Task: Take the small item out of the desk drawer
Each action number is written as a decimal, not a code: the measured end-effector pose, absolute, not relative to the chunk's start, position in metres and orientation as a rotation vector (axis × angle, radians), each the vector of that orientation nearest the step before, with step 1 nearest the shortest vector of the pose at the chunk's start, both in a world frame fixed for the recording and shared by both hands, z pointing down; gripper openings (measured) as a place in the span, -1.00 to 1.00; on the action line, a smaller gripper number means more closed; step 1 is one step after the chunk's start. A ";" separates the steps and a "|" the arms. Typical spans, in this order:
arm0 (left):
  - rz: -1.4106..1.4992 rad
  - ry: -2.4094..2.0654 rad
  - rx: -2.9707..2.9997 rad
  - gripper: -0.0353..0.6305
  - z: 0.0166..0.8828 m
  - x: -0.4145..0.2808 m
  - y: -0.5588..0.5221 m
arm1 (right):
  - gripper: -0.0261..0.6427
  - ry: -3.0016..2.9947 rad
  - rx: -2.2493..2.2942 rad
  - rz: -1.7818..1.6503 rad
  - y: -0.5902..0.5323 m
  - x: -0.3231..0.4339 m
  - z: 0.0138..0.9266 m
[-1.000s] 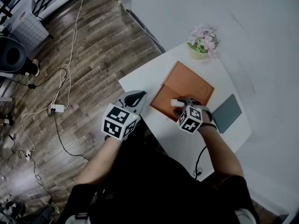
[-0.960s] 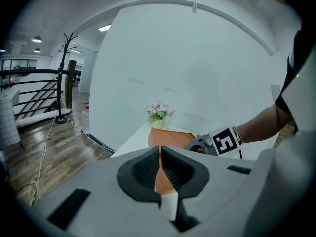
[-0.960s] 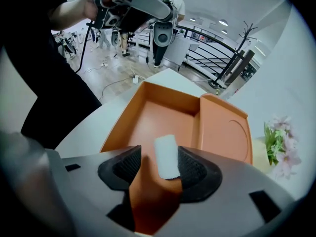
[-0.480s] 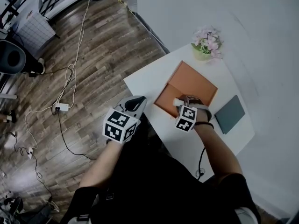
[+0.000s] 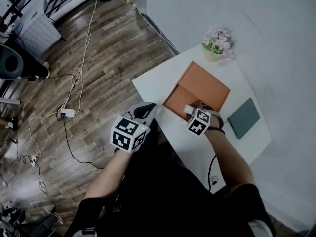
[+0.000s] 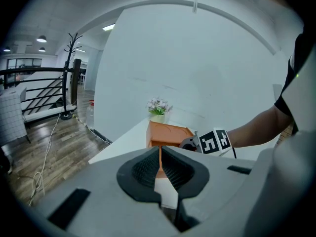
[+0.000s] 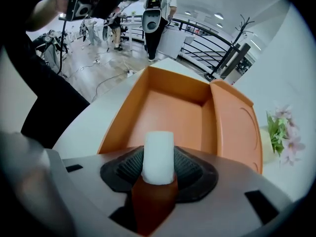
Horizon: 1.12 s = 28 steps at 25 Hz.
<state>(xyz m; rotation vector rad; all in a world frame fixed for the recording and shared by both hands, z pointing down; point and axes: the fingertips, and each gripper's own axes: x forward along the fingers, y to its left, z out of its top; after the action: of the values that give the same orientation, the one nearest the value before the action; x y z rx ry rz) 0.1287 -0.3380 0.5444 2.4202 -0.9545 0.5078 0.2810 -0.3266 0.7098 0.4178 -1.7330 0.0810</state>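
Note:
An orange drawer unit (image 5: pixel 205 85) stands on the white desk (image 5: pixel 158 80), its drawer (image 7: pixel 168 112) pulled open toward me and bare inside. My right gripper (image 5: pixel 189 109) hovers over the drawer's front end with a small white block (image 7: pixel 158 154) between its pads. The pads touch the block on both sides while the jaws are opening. My left gripper (image 5: pixel 147 108) hangs off the desk's near-left edge, jaws together and holding nothing. From the left gripper view, that gripper (image 6: pixel 159 164) points at the orange unit (image 6: pixel 165 132).
A pot of pink flowers (image 5: pixel 216 43) stands behind the orange unit by the wall. A dark grey book (image 5: pixel 243 117) lies on the desk to the right. Cables and a power strip (image 5: pixel 66 113) lie on the wooden floor at left.
The right gripper has shifted and turned a little above the open drawer, still with the white block between its jaws. The left gripper has hardly moved.

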 end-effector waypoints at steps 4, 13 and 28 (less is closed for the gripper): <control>0.517 -0.961 2.420 -0.83 0.544 0.131 -0.323 | -0.39 -1.772 0.440 0.047 -0.324 0.282 0.707; 0.503 -0.970 2.441 -0.83 0.519 0.147 -0.280 | -0.40 -1.948 0.652 0.084 -0.320 0.291 0.638; 0.493 -1.081 2.627 -0.83 0.419 0.176 -0.281 | -0.40 -2.310 1.000 0.346 -0.298 0.330 0.527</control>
<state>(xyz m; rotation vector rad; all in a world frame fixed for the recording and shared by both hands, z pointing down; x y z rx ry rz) 0.1758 -0.2813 0.4186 2.6274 -1.0815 0.4928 0.3296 -0.2976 0.5270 0.9997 -2.3101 0.3459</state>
